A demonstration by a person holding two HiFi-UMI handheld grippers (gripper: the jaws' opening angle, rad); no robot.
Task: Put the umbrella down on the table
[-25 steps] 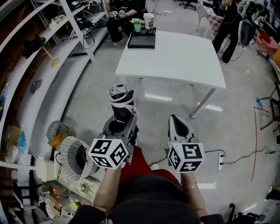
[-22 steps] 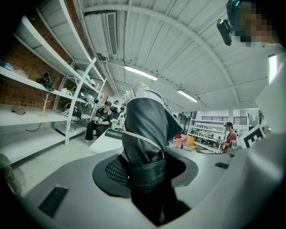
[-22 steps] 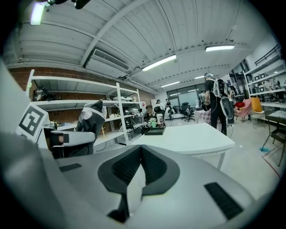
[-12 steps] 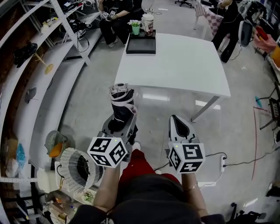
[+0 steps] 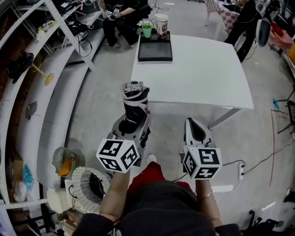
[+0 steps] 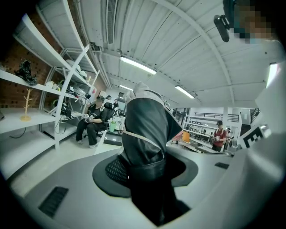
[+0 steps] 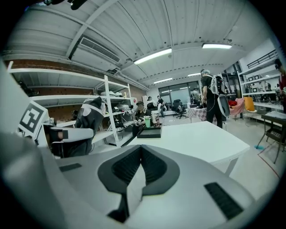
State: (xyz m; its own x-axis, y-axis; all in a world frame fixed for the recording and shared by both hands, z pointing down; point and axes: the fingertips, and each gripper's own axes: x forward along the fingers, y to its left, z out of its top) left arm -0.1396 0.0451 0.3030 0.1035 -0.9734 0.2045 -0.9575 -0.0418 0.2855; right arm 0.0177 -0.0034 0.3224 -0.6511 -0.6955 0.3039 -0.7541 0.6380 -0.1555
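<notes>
A folded black umbrella (image 5: 134, 106) with a white strap stands upright out of my left gripper (image 5: 131, 130), whose jaws are shut on its lower end. In the left gripper view the umbrella (image 6: 145, 134) fills the middle and hides what lies straight ahead. My right gripper (image 5: 197, 132) is beside it on the right, shut, with nothing between its pads (image 7: 134, 174). The white table (image 5: 203, 73) stands just ahead of both grippers, and the umbrella's top shows against its near left edge. In the right gripper view the table (image 7: 196, 141) is ahead and to the right.
A black tray (image 5: 155, 50) with a green cup (image 5: 147, 30) and a white tub (image 5: 162, 24) sits at the table's far left. White shelving (image 5: 50, 87) runs along the left. A seated person (image 5: 120, 14) is behind the table, another stands at the far right (image 5: 244, 23). A fan (image 5: 87, 186) lies near my feet.
Both grippers have moved forward toward the table, which now lies nearer and larger in the head view. The umbrella stays held in the left gripper. Neither gripper's jaws have changed.
</notes>
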